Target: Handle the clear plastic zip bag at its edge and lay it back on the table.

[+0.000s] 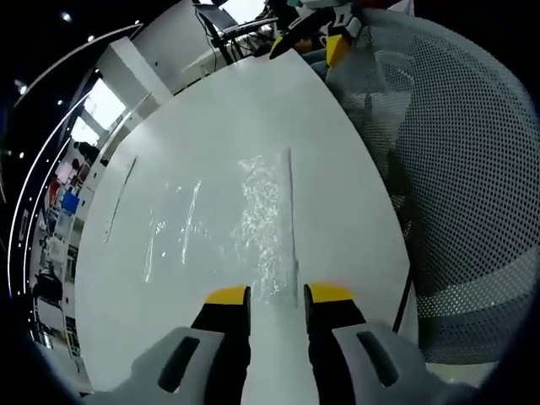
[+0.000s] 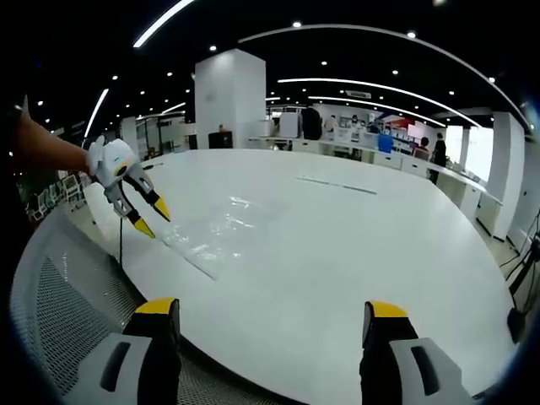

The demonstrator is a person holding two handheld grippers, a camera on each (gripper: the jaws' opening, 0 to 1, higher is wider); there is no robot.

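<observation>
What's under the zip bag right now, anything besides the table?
The clear zip bag lies flat on the white table. Through the plastic only the white tabletop shows. Its crinkles and glare could hide something thin. The open left gripper is at its near edge.

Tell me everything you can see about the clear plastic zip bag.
The zip bag is thin, see-through plastic, crinkled and glinting, lying flat on the white table near its curved edge, one long straight edge toward the mesh chair. The left gripper, jaws open, hovers just short of its near end; whether they touch is unclear. The right gripper is open, away from it.
</observation>
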